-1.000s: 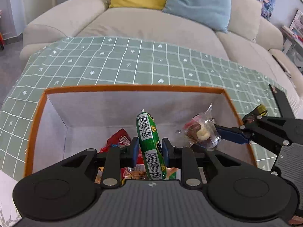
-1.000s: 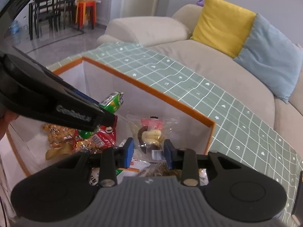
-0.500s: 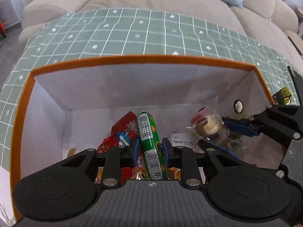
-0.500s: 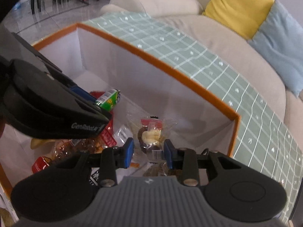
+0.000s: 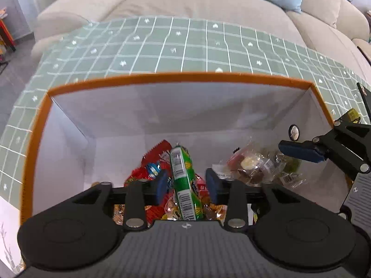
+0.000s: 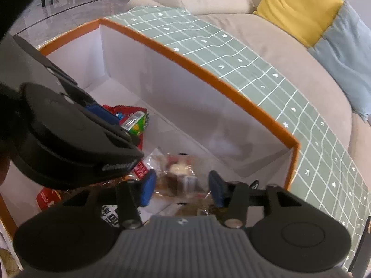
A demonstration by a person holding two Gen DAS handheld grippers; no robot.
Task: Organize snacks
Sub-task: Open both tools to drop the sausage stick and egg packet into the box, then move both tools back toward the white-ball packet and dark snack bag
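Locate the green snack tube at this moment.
The green snack tube stands between the open left claw fingers inside the orange-rimmed box, over the red packets, left of the clear candy bag.

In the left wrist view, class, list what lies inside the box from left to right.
Red snack packet → green sausage stick, between the open left tongs → clear bag of sweets → right tongs' blue fingertip.

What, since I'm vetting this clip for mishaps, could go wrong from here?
1. The green snack pack sits loose inside the open left claw; pulling back could drag it out of the orange-rimmed box.
2. The open right claw straddles the clear candy bag, whose film might snag.
3. Both claws crowd the box and may collide.
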